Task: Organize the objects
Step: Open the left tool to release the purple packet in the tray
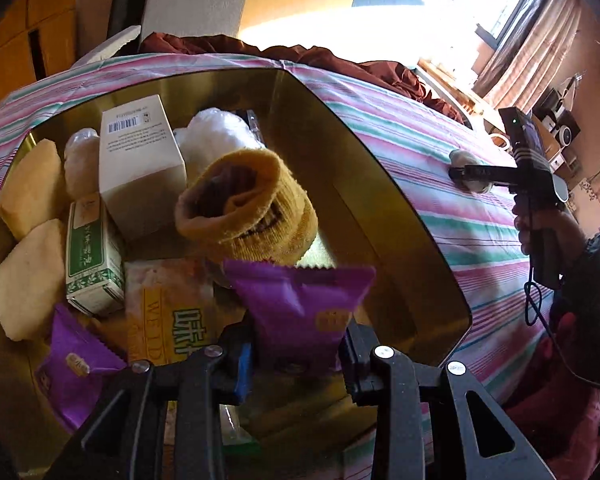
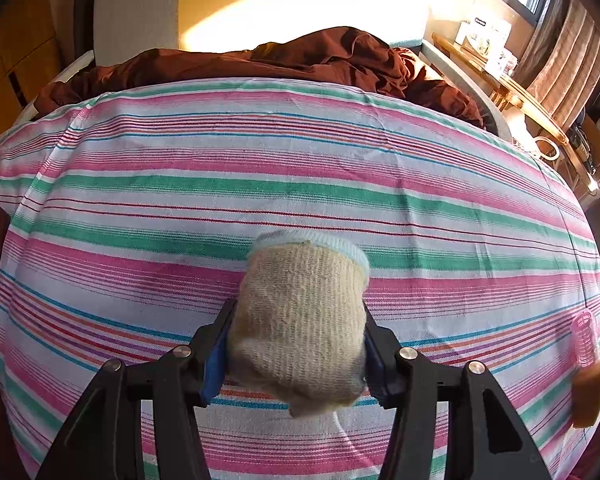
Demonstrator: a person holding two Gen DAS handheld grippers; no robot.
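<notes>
My left gripper (image 1: 298,354) is shut on a purple snack packet (image 1: 300,304) and holds it over the near end of a gold tin box (image 1: 400,208). The box holds a rolled yellow sock (image 1: 248,204), a white carton (image 1: 140,164), a green tea box (image 1: 92,256), yellow pouches (image 1: 28,280), a second purple packet (image 1: 76,368) and a white bundle (image 1: 216,132). My right gripper (image 2: 296,344) is shut on a rolled cream sock (image 2: 304,320) on the striped cloth (image 2: 260,168); it shows in the left wrist view (image 1: 470,172) right of the box.
A dark red blanket (image 2: 300,60) lies bunched at the far edge of the striped cloth. A pink hair roller (image 2: 586,336) and an amber block (image 2: 588,396) sit at the cloth's right edge. A wooden side table (image 2: 512,92) with clutter stands to the far right.
</notes>
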